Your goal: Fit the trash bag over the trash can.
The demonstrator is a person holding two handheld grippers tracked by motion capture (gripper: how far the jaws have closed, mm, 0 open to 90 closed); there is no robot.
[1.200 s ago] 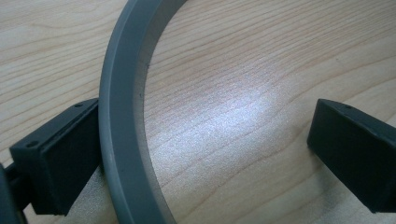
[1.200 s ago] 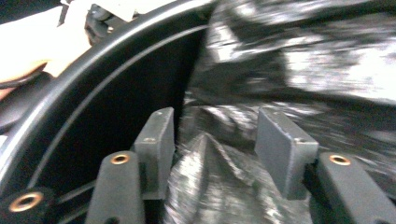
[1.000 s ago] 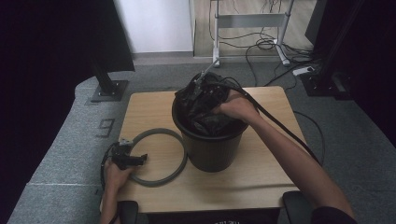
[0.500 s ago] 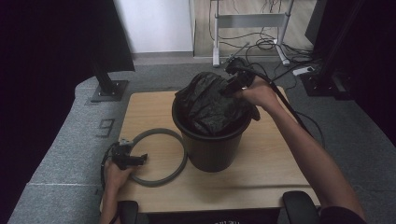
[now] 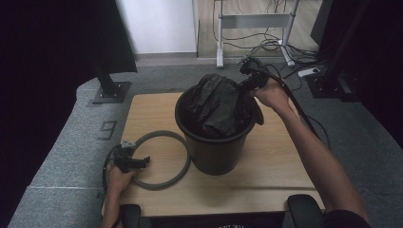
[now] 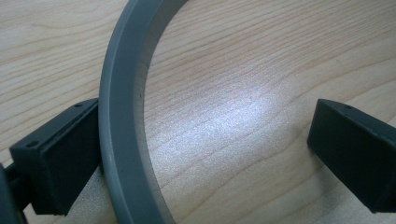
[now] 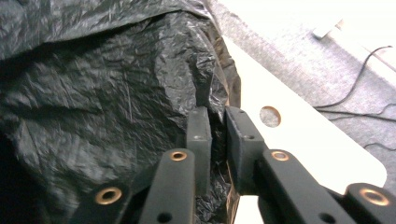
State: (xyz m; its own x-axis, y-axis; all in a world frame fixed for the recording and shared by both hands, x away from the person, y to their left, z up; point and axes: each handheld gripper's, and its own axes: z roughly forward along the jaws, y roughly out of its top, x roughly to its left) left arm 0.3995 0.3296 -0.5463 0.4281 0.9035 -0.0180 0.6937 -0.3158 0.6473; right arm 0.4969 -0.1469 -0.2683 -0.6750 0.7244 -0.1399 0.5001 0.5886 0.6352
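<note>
- A wooden table (image 5: 157, 111) with rounded corners and a small round hole near one corner.
- Grey carpet (image 5: 71, 142) lies beyond the table's left, right and far edges.
- A dark stand on a flat base (image 5: 110, 90) sits off the far left corner.
- A pale metal frame (image 5: 254, 21) and loose cables (image 5: 280, 45) lie past the far edge.

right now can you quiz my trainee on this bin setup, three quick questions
1. True or false: the grey ring sits on the black bin.
2. What is the right hand-held gripper pinching?
A. the black bag
B. the ring
C. a cable
3. Are the left hand-held gripper jaws open or shut?

Key:
1. False; it lies flat on the wooden table beside the bin.
2. A, the black bag, at its edge.
3. Open, straddling the ring.
</note>
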